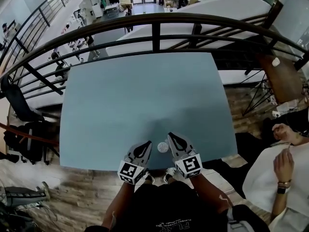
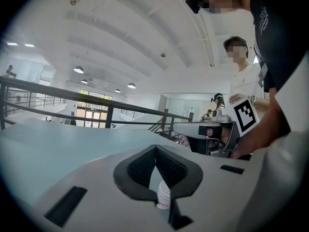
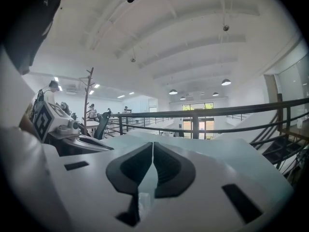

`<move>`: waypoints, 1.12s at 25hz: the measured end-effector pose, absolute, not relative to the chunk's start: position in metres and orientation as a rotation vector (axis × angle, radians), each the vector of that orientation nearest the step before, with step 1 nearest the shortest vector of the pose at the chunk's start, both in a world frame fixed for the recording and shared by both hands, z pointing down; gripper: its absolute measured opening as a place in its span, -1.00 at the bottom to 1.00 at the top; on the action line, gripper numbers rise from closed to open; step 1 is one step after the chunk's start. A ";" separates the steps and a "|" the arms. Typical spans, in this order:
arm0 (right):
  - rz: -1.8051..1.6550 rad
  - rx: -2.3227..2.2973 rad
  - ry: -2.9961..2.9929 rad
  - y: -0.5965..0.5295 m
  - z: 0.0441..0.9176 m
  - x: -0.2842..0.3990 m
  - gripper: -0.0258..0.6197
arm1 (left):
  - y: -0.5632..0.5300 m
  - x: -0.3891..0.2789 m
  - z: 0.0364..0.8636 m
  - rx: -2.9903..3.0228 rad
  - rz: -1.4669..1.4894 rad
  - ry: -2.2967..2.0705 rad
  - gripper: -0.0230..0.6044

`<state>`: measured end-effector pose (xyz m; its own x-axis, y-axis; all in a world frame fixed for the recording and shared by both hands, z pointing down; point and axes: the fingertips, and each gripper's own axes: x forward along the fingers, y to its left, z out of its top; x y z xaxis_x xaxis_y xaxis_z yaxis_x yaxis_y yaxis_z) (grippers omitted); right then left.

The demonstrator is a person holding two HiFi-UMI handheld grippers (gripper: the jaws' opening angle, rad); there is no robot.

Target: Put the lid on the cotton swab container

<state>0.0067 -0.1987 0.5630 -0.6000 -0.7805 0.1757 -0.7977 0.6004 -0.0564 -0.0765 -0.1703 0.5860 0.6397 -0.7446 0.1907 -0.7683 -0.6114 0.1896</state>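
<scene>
A small round pale thing (image 1: 163,147), the cotton swab container or its lid, lies on the blue-grey table (image 1: 140,100) close to the near edge. It sits between my two grippers and looks apart from both. My left gripper (image 1: 146,146) is just left of it, its dark pads (image 2: 145,166) closed together with nothing pinched at the tips (image 2: 155,147). Low in the slit behind them shows a small white dotted cylinder (image 2: 164,196); I cannot tell what it is. My right gripper (image 1: 171,137) is just right of the round thing, its pads (image 3: 166,166) also shut (image 3: 153,144).
A black railing (image 1: 154,30) runs along the table's far edge, with a lower floor beyond it. A seated person in white (image 1: 282,178) is at the right. A black bag (image 1: 29,141) lies on the wooden floor to the left.
</scene>
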 end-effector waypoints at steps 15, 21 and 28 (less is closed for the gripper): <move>0.156 1.240 -2.660 -0.187 0.583 0.004 -0.85 | -0.147 -0.064 0.624 2.613 0.221 -1.155 -0.40; 0.138 1.218 -2.641 -0.186 0.586 0.011 -0.85 | -0.141 -0.051 0.638 2.662 0.332 -1.147 -0.12; 0.172 1.209 -2.641 -0.187 0.594 0.013 -0.85 | -0.142 -0.039 0.665 2.674 0.438 -1.088 -0.04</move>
